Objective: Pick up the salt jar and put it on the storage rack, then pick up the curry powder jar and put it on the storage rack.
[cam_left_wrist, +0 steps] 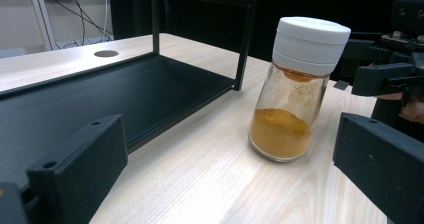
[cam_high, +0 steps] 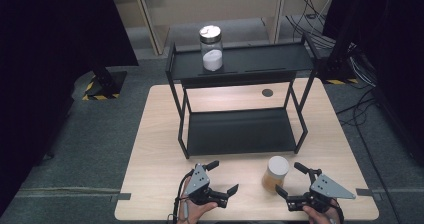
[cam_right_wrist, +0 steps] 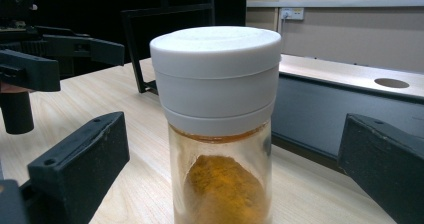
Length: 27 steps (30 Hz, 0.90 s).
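Right gripper view has the right gripper (cam_right_wrist: pixel 225 184) with jaws apart around the spice jar (cam_right_wrist: pixel 220 134), not yet clamped. Left gripper (cam_high: pixel 220 181) also gapes nearby. Jar stands on the table (cam_high: pixel 150 149); grasping likely remains.

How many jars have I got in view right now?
2. The jar of white powder stands on the top shelf of the black rack. The jar of orange powder stands on the table in front of the rack, beside the right gripper.
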Available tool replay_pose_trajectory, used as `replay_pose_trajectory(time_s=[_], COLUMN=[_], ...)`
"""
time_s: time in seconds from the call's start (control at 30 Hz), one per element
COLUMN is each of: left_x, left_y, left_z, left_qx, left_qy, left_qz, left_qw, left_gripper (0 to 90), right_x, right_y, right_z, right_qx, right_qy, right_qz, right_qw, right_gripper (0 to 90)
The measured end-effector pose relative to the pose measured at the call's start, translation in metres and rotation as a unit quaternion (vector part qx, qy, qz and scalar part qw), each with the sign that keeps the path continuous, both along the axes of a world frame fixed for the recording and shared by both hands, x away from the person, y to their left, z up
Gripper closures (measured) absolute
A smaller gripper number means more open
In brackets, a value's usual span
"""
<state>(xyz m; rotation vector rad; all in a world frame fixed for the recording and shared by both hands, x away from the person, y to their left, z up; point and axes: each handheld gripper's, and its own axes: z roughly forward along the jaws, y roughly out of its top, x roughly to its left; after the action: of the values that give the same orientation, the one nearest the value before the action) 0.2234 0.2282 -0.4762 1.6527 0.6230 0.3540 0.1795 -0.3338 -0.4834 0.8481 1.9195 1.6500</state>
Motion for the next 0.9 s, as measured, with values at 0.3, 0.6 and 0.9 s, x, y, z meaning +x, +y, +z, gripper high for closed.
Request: replay_pose_trajectory(time_s=[0.3,0.6,0.9], left_x=[0.0013,0.0011,0.0004], left_y=[0.0019,0.0022,0.0016], left_z=[-0.0002,-0.0005,-0.0012], left_qx=[-0.002,-0.004,0.0], left_qy=[0.001,0.002,0.001], left_qz=[0.008,0.01,0.008], left_qw=[1.0,0.9999,1.0], left_gripper=[0.4,0.4,0.4], right_x=[0.0009,0.001,0.0006], right_y=[-0.0016,-0.0018,-0.0004], right_z=[-0.0008,-0.0006,-0.0002], right_qx=[0.002,0.004,0.001], right_qy=[0.003,0.002,-0.003], right_qz=[-0.002,-0.002,0.0], right_qw=[1.0,1.0,1.0], right_gripper=[0.4,0.4,0.4])
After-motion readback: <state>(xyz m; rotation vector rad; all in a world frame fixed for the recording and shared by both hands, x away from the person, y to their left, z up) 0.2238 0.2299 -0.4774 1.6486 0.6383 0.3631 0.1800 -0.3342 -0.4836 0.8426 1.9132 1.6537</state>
